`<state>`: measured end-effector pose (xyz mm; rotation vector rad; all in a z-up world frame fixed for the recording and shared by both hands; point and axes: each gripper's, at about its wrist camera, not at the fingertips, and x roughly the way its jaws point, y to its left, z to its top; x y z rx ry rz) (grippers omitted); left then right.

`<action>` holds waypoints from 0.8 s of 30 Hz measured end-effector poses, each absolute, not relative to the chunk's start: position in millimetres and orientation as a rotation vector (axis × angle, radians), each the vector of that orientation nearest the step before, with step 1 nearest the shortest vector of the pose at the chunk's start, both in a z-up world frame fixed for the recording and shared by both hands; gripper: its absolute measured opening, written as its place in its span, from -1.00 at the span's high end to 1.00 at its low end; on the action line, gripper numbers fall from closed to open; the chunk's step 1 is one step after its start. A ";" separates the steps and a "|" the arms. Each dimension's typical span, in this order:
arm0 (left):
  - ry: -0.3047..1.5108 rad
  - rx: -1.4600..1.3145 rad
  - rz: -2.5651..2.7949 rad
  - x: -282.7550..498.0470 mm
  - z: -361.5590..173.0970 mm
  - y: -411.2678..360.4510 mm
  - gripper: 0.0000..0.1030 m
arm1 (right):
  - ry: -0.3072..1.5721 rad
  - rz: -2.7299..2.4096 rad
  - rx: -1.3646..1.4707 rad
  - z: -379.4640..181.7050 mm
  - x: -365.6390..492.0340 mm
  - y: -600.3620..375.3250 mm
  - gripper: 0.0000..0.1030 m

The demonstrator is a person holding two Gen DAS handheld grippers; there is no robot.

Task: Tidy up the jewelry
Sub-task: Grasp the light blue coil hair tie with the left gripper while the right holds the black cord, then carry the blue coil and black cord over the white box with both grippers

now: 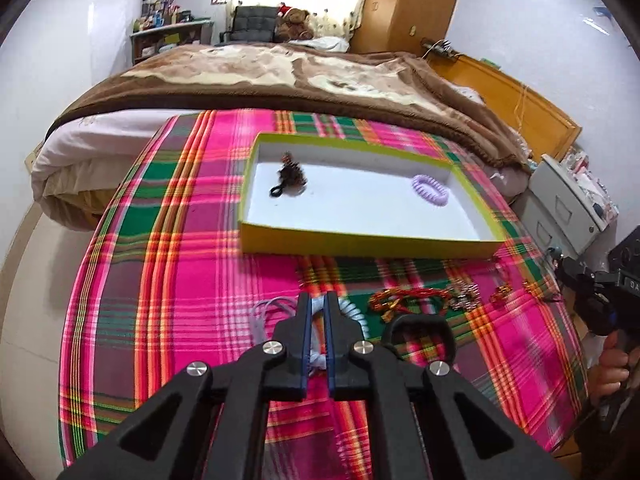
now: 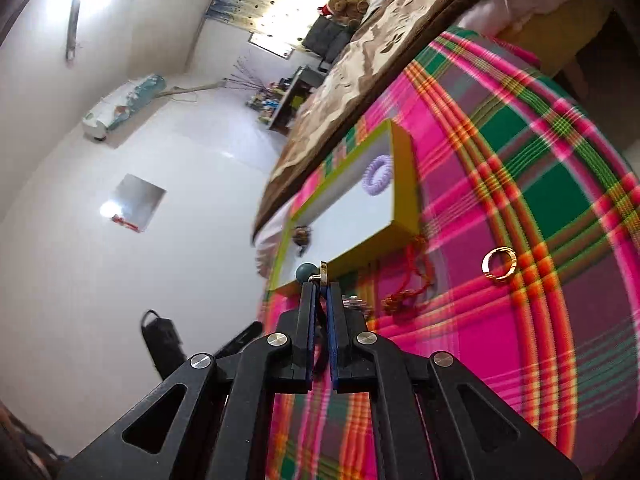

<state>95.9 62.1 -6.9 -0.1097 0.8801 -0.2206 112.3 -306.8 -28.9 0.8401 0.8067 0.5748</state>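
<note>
My left gripper (image 1: 318, 300) is shut on a pale blue spiral hair tie (image 1: 352, 312) just above the plaid cloth. A yellow-rimmed white tray (image 1: 372, 240) lies beyond it, holding a brown scrunchie (image 1: 290, 172) and a purple spiral hair tie (image 1: 430, 186). My right gripper (image 2: 320, 290) is shut on a small earring with a teal bead (image 2: 306, 273), held tilted near the tray's corner (image 2: 404, 184). A gold ring (image 2: 499, 265) and a red cord bracelet (image 2: 412, 280) lie on the cloth. The right gripper also shows at the right edge of the left wrist view (image 1: 576, 276).
A red-gold bracelet (image 1: 404, 298) and several small beaded pieces (image 1: 464, 296) lie on the pink-green plaid cloth (image 1: 192, 280). A black loop (image 1: 420, 334) sits by my left fingers. A bed with a brown blanket (image 1: 280, 76) stands behind; a grey cabinet (image 1: 560, 208) stands at right.
</note>
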 end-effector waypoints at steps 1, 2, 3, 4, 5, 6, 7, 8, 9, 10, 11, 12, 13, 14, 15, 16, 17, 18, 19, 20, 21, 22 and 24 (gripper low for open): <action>0.890 -0.103 -0.225 97.2 -9.7 63.2 0.88 | 0.799 0.569 0.808 -24.4 111.1 -304.4 0.90; 0.899 -0.105 -0.218 98.4 -13.0 65.2 0.87 | 0.793 0.575 0.786 -22.7 111.5 -299.3 0.90; 0.906 -0.117 -0.205 98.8 -15.4 67.4 0.84 | 0.788 0.580 0.761 -19.8 111.8 -295.3 0.90; 0.918 -0.120 -0.197 101.0 -19.1 69.3 0.72 | 0.785 0.577 0.730 -16.7 112.0 -293.7 0.90; 0.929 -0.122 -0.191 102.8 -22.5 70.6 0.63 | 0.777 0.567 0.686 -9.3 109.6 -291.1 0.90; 0.936 -0.124 -0.186 104.6 -25.2 71.3 0.45 | 0.770 0.567 0.658 -5.9 107.7 -288.3 0.90; 0.941 -0.119 -0.191 105.5 -27.3 70.2 0.34 | 0.769 0.572 0.629 -1.6 108.0 -285.5 0.90; 0.947 -0.118 -0.204 105.7 -29.2 68.5 0.31 | 0.769 0.569 0.607 -6.4 111.4 -281.9 0.90; 0.956 -0.120 -0.218 106.9 -31.1 66.2 0.31 | 0.764 0.564 0.589 -5.7 114.1 -280.6 0.90; 0.964 -0.115 -0.221 108.9 -33.7 63.6 0.31 | 0.764 0.565 0.579 -6.0 117.3 -279.1 0.90; 0.968 -0.105 -0.213 109.9 -35.1 61.1 0.31 | 0.768 0.565 0.574 -6.3 118.8 -277.9 0.90; 0.965 -0.082 -0.210 109.6 -35.5 57.6 0.32 | 0.770 0.563 0.576 -7.0 120.1 -277.6 0.90; 0.954 -0.037 -0.194 109.4 -35.4 52.2 0.32 | 0.771 0.564 0.579 -7.4 120.3 -277.8 0.90; 0.953 -0.009 -0.179 109.2 -35.6 49.1 0.33 | 0.775 0.564 0.579 -9.0 121.8 -277.6 0.90; 0.956 0.023 -0.180 109.4 -36.2 44.3 0.40 | 0.778 0.559 0.579 -9.5 122.6 -277.7 0.90; 0.963 0.039 -0.179 110.0 -36.7 41.8 0.53 | 0.779 0.558 0.581 -10.0 123.7 -277.7 0.90; 0.969 0.051 -0.174 109.8 -36.7 39.6 0.56 | 0.781 0.559 0.582 -8.7 121.2 -277.9 0.90; 0.967 0.071 -0.175 108.9 -35.9 38.0 0.57 | 0.783 0.558 0.579 -8.8 122.0 -278.0 0.90; 0.960 0.103 -0.169 107.7 -35.5 34.5 0.58 | 0.782 0.558 0.577 -8.5 123.6 -277.5 0.90; 0.959 0.123 -0.157 107.2 -35.1 32.9 0.58 | 0.782 0.560 0.578 -6.9 122.2 -275.0 0.90; 0.953 0.136 -0.154 105.2 -34.7 30.9 0.58 | 0.784 0.563 0.578 -6.7 123.2 -274.7 0.90; 0.946 0.143 -0.147 104.1 -33.3 30.2 0.58 | 0.785 0.564 0.575 -5.7 125.1 -272.8 0.90; 0.922 0.151 -0.118 100.4 -27.5 31.7 0.58 | 0.784 0.560 0.562 -5.3 125.9 -271.3 0.90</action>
